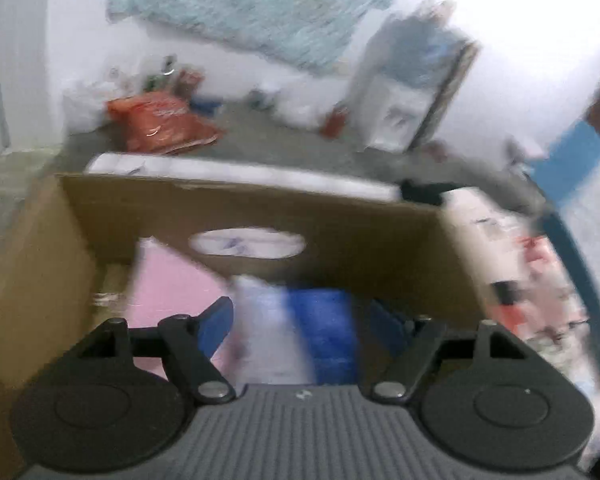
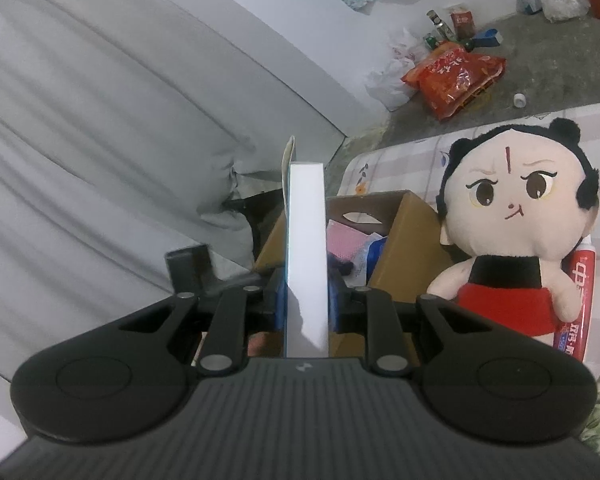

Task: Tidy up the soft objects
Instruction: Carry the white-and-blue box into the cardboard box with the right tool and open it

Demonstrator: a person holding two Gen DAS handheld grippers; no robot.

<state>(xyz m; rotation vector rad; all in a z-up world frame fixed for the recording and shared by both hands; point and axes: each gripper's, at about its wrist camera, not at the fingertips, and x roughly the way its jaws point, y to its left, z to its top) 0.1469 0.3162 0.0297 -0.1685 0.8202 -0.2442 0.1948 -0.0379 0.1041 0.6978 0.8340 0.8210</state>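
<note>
Rough grey floor (image 2: 540,60) — right claw (image 2: 306,304) clamping flat white box (image 2: 306,240), left claw (image 1: 300,320) wide over blurred, perhaps cardboard box (image 1: 260,216).

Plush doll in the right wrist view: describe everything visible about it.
The plush doll sits upright on the checked bedding, facing the camera. It has a large cream head with black hair in two buns, a red forehead mark, brown eyes, a black top and a red skirt. It sits close beside the cardboard box, with a red toothpaste tube against its other side. No gripper touches it.
</note>
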